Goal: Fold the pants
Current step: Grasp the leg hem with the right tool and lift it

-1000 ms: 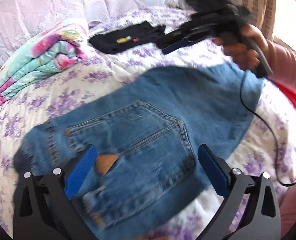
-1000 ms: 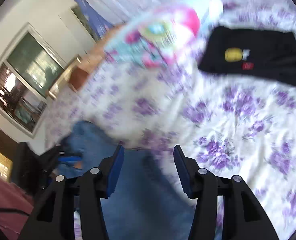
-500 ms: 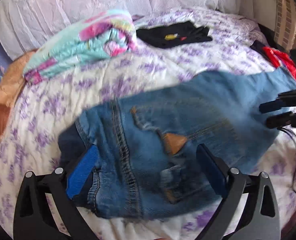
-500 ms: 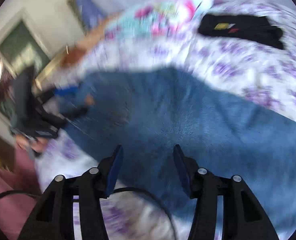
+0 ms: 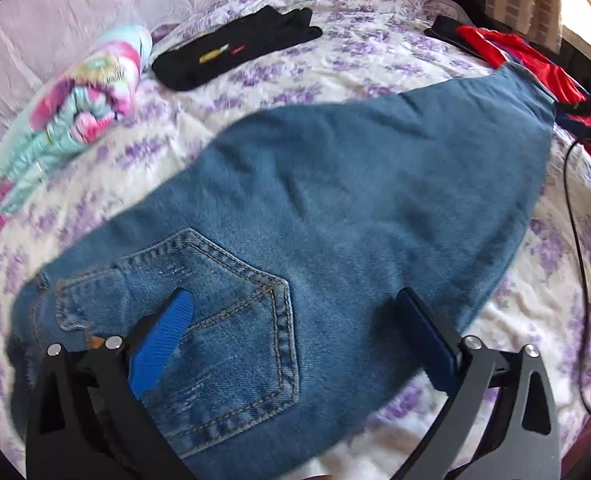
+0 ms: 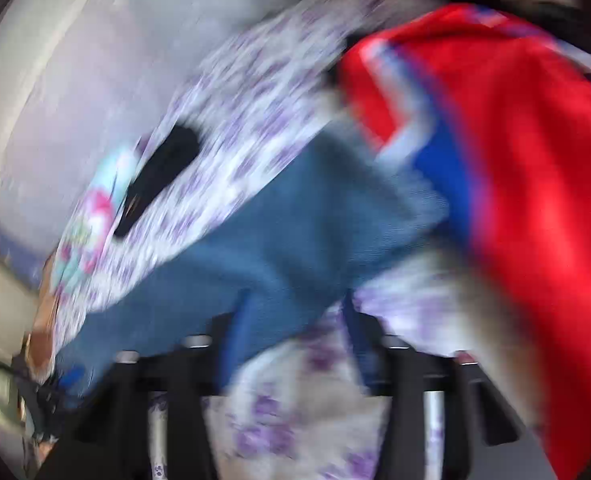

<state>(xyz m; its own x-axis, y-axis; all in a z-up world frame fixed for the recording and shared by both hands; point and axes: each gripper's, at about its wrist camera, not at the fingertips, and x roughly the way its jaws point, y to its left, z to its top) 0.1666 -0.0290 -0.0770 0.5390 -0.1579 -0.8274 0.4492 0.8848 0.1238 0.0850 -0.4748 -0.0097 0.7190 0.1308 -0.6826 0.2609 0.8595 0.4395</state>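
jeans (image 5: 335, 208) lie flat on the floral bedspread (image 5: 375, 64), back pocket (image 5: 199, 312) up, leg end by the red garment (image 5: 515, 56). left tongs (image 5: 295, 340) gape over the pocket, nothing pinched. right tongs (image 6: 291, 344) blurred, have just been opening, apart with nothing clamped, at the leg edge. Next, likely: pinch the hem squarely, carry it over to the waistband, keep the waist end pinned, smooth edges

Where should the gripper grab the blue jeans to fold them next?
Probably the far leg end of the blue jeans, coming from the red garment's side. The jeans lie flat and stretched out along the bed, so that free end can lift and fold back toward the back pocket.
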